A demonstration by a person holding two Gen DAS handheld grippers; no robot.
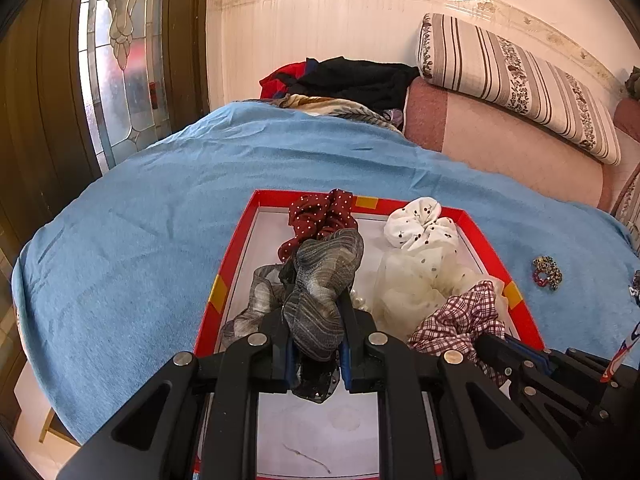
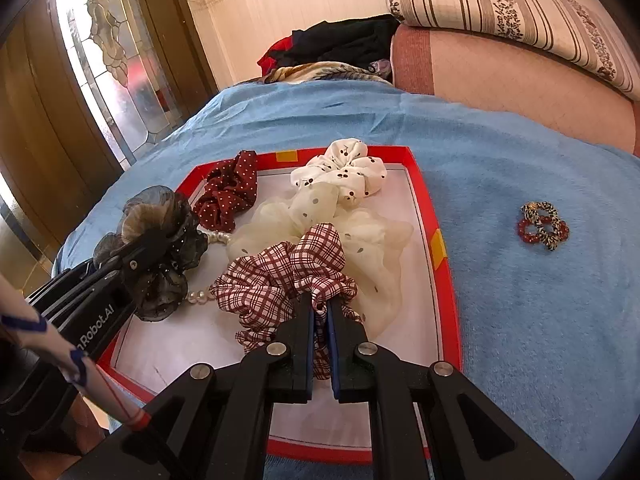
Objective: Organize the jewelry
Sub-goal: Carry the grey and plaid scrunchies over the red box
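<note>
A red-rimmed box lid (image 1: 484,240) (image 2: 430,200) with a white floor lies on the blue blanket. My left gripper (image 1: 316,312) is shut on a grey-black sheer scrunchie (image 1: 324,276) (image 2: 160,224) and holds it over the lid's left side. My right gripper (image 2: 319,308) is shut on a red-and-white plaid scrunchie (image 2: 280,276) (image 1: 460,320) over the lid's middle. In the lid lie a dark red dotted scrunchie (image 1: 320,212) (image 2: 230,192), a white dotted scrunchie (image 1: 420,224) (image 2: 344,172), a cream sheer scrunchie (image 2: 360,240) and a pearl string (image 2: 200,296).
A small red and leopard-print hair tie pair (image 2: 542,226) (image 1: 546,272) lies on the blue blanket (image 2: 520,320) right of the lid. A pink sofa back (image 1: 500,140), a striped cushion (image 1: 520,80) and a pile of dark clothes (image 1: 352,80) are behind. A glass door (image 1: 116,60) stands at left.
</note>
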